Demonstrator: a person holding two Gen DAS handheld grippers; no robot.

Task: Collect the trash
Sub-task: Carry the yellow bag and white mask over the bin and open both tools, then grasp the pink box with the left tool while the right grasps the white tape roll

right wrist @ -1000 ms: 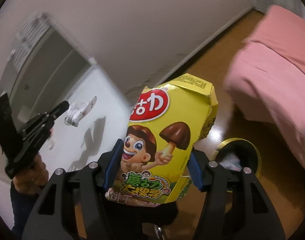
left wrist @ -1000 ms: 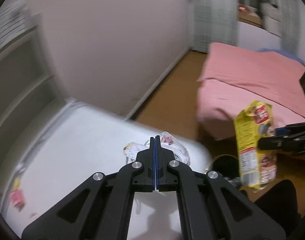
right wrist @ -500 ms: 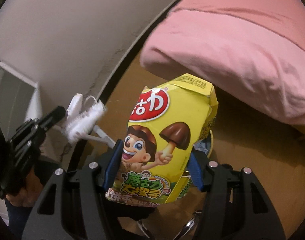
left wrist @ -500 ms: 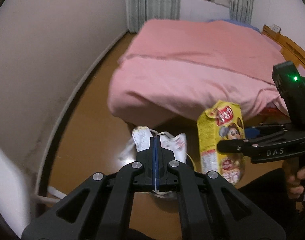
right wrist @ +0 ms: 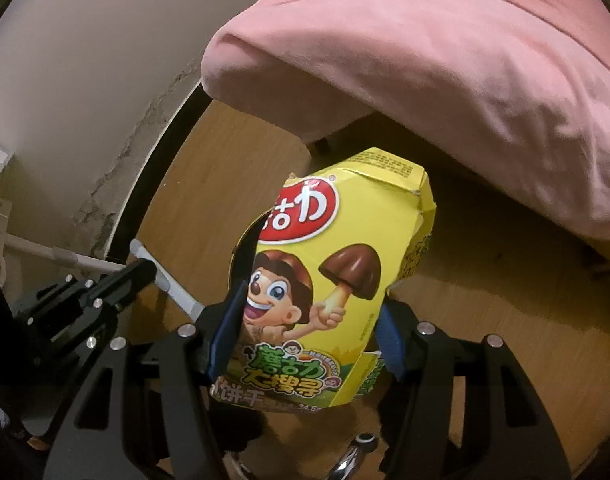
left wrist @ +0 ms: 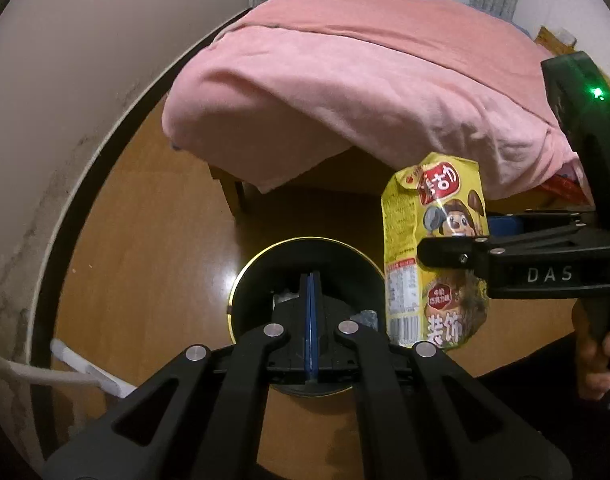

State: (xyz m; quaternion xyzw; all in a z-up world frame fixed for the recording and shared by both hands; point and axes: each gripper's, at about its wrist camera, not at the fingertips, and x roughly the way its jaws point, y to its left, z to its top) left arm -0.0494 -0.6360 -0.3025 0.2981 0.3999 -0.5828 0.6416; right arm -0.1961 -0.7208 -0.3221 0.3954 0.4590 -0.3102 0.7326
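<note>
Over the floor bin (left wrist: 241,300) | scraps inside | left gripper (left wrist: 311,280) pressed together, empty | right gripper (right wrist: 309,334) pinching yellow snack box (right wrist: 337,264)

One snack box (right wrist: 329,276), one bin (left wrist: 241,284), perhaps more.

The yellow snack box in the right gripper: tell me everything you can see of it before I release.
The yellow snack box is thin printed cardboard with a red oval logo, a cartoon boy, a chocolate mushroom and Chinese lettering. Its top flaps are creased and its sides dented. It stands roughly upright, leaning slightly, clamped at its lower half between the blue pads of the right gripper. In the left wrist view it hangs just right of the round bin, above the wooden floor.
</note>
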